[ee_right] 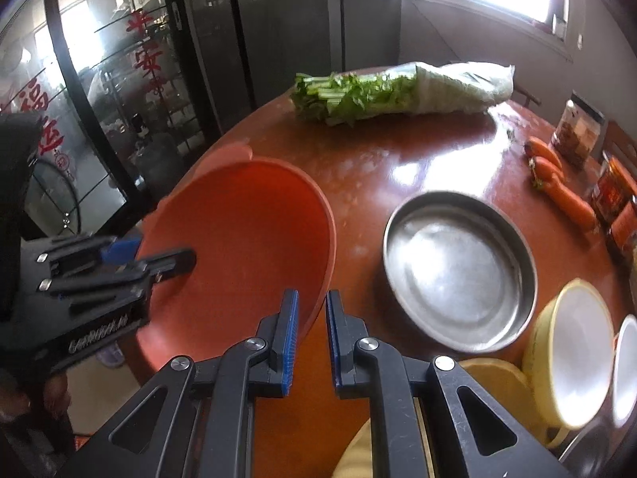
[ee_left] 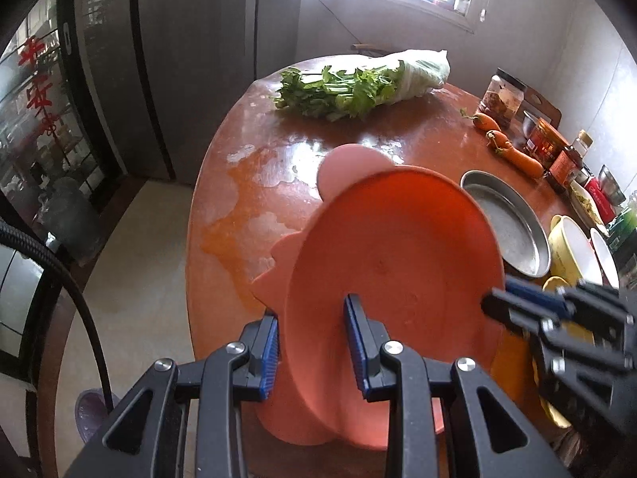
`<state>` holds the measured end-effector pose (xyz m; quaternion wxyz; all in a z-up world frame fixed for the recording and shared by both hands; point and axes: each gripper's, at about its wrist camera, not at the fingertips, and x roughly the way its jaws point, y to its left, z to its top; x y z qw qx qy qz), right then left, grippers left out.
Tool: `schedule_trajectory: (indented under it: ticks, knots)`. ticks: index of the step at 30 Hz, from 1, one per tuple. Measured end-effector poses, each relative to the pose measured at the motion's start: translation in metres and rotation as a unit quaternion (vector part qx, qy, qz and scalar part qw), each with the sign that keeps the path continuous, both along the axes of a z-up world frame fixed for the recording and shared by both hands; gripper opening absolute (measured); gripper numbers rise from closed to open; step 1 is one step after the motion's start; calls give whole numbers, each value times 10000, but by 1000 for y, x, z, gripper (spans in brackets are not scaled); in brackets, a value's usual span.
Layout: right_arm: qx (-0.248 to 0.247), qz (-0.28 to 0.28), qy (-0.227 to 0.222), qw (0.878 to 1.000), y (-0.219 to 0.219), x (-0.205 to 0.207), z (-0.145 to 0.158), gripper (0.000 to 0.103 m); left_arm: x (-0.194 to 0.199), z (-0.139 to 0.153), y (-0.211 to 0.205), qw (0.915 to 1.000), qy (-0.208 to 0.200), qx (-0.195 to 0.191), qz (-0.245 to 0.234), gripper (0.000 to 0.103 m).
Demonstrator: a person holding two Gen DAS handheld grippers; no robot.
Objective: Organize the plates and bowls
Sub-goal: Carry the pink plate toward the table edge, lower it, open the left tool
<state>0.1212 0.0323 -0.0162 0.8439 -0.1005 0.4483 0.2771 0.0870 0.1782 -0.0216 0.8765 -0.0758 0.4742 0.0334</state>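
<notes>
Both sets of fingers are clamped on one orange plate (ee_left: 394,263): the left gripper (ee_left: 314,342) is closed across its near rim, one blue pad (ee_left: 267,352) behind the rim and the other (ee_left: 355,334) pressed on the inner face, while the right gripper (ee_right: 311,342) is closed on the rim at the plate's right side, where the thin edge is seen pinched between its pads. The plate is held tilted above a round red-brown table (ee_left: 247,183), its hollow turned toward the right gripper's camera, and a paler pink shaped piece (ee_left: 346,161) is seen behind its far rim; whether that piece is part of the plate or a second one cannot be told. In the left view the right gripper (ee_left: 497,304) is seen reaching the plate's right edge; in the right view the left gripper (ee_right: 159,259) is seen across the plate's left edge. Just right of the plate a steel dish (ee_right: 458,271) rests flat on the table, and near it at the table's right edge a yellow bowl (ee_right: 573,354) with a white inside is seen on edge, beside a white dish (ee_right: 625,366). At the table's far side leafy greens (ee_left: 338,91) lie against a cabbage (ee_left: 422,71), with carrots (ee_left: 513,151) and jars (ee_left: 501,95) along the right.
</notes>
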Motion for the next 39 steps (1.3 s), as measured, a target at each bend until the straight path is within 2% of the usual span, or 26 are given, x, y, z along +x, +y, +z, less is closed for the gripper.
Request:
schedule_trajectory:
  ticks: [19,27,30,35,39]
  knots:
    - [112,-328,171,9993,-14,-45,-2,24,20,-9,-15,9986,-53,81,-520,37]
    - [299,-469,530,9970,-19,-40,-11,28,21,-13,-16,9986,-37,90,-528,40]
    - [376,-450,660,9961,-18,-40,-14,34,20,-13,-16,9984,-70,85,-550,41]
    - [339,-496,545,9967,-17,-44,-9,39,19,-11,-11,9982,-108,-193,-557,54]
    - [442,-577,404,9965,-26,-44,-1,48,16,-4,-8,9985,-248,-198,-438,68]
